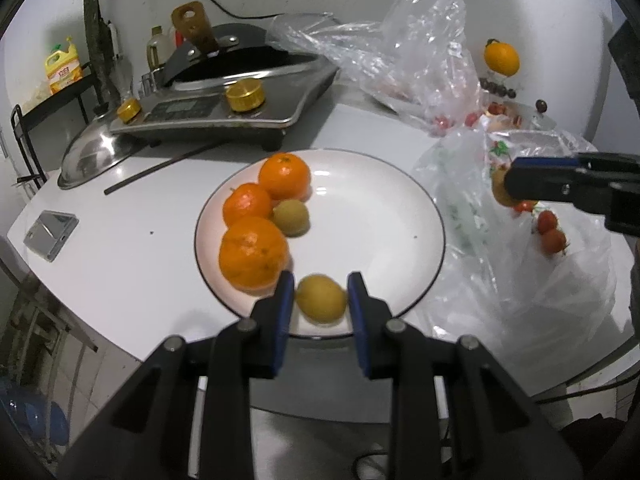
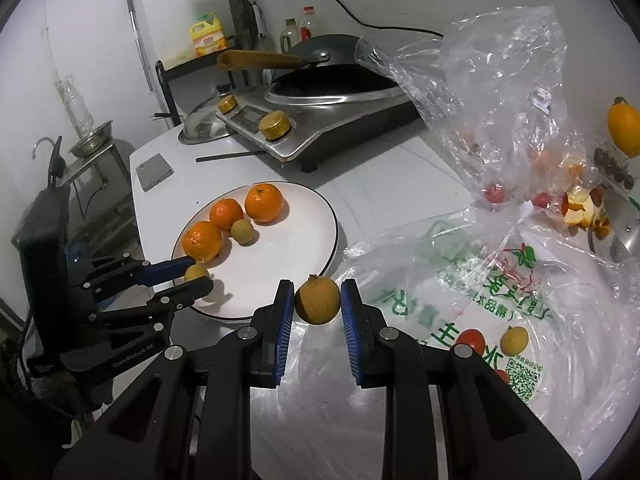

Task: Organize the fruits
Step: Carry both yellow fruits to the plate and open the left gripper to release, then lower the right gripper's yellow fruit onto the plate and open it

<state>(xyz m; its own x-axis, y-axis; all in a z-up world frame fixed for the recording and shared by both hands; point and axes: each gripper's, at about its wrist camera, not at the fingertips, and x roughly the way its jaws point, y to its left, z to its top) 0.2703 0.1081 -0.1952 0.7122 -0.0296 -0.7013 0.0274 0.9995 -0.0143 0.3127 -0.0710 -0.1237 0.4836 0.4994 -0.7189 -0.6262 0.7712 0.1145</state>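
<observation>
Right tool grips brown fruit (beside plate)

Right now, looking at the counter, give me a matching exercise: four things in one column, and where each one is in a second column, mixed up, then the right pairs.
Things
1. three oranges
2. brownish round fruit
3. small yellow fruit
4. wok

Places
A. on the cooker
B. between the left gripper's fingers, low over the plate
C. between the right gripper's fingers, above the printed plastic bag
D. grouped on one side of the plate

Pairs: 1-D, 2-C, 3-B, 4-A
</observation>
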